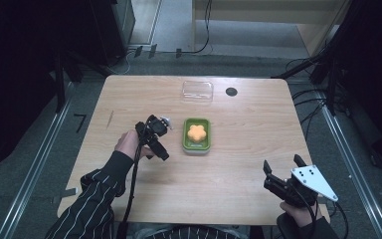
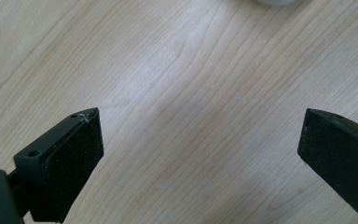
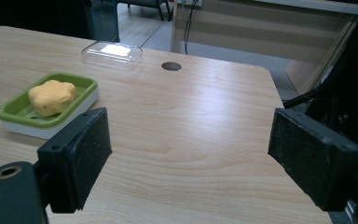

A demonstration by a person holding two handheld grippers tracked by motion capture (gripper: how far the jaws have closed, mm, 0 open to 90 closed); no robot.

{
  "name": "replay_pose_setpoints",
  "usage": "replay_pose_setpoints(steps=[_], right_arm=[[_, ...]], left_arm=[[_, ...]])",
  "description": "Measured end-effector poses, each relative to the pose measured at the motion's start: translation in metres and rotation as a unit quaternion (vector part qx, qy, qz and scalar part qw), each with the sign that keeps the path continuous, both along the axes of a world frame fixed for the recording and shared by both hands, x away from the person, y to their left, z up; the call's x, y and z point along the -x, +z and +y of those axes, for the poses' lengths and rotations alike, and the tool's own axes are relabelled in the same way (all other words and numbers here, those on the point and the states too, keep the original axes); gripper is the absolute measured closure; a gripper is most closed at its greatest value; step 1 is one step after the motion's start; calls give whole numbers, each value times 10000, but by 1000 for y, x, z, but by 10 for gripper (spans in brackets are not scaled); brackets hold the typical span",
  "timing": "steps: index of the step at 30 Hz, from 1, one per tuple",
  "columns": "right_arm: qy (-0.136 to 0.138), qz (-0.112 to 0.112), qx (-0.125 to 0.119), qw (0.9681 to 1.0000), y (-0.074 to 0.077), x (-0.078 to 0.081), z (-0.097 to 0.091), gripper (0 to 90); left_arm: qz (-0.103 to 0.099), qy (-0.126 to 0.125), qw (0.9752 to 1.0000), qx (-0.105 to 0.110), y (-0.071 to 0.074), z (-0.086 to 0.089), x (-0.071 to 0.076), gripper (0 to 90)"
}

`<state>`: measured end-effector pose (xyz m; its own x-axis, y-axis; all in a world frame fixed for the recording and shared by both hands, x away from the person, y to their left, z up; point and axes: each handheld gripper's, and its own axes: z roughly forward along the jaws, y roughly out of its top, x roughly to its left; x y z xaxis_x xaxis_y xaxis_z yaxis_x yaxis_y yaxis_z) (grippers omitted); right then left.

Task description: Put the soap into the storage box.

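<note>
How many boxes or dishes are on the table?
2. A green dish holding an orange flower-shaped piece sits mid-table; a clear plastic lid or box lies beyond it, near the far edge.

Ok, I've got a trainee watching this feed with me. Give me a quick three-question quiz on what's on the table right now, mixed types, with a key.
1. True or false: the orange flower-shaped soap lies in the green dish.
2. Where is the clear lid?
A. On the dish
B. On the table, beyond the dish
C. In the right gripper
3. Fill in: the left gripper, beside the dish, has its jaws ____ with nothing between them.

Key:
1. True
2. B
3. open
</note>
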<state>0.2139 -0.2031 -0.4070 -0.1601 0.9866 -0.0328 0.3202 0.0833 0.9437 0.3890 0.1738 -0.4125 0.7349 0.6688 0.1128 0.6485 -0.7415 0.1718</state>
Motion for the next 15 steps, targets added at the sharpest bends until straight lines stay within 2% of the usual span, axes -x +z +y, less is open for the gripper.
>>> replay_pose_setpoints(steps=[10,12,15], right_arm=[[-2,-15,-1,10000,0,0,-1,137],[-4,-6,-3,10000,0,0,0,137],[-4,-12,-9,10000,0,0,0,137]], left_arm=[[125,130,9998,-99,-8,18,21,4],[178,138,9996,-188,-10,21,26,4],[217,174,9995,-177,-12,26,33,4]])
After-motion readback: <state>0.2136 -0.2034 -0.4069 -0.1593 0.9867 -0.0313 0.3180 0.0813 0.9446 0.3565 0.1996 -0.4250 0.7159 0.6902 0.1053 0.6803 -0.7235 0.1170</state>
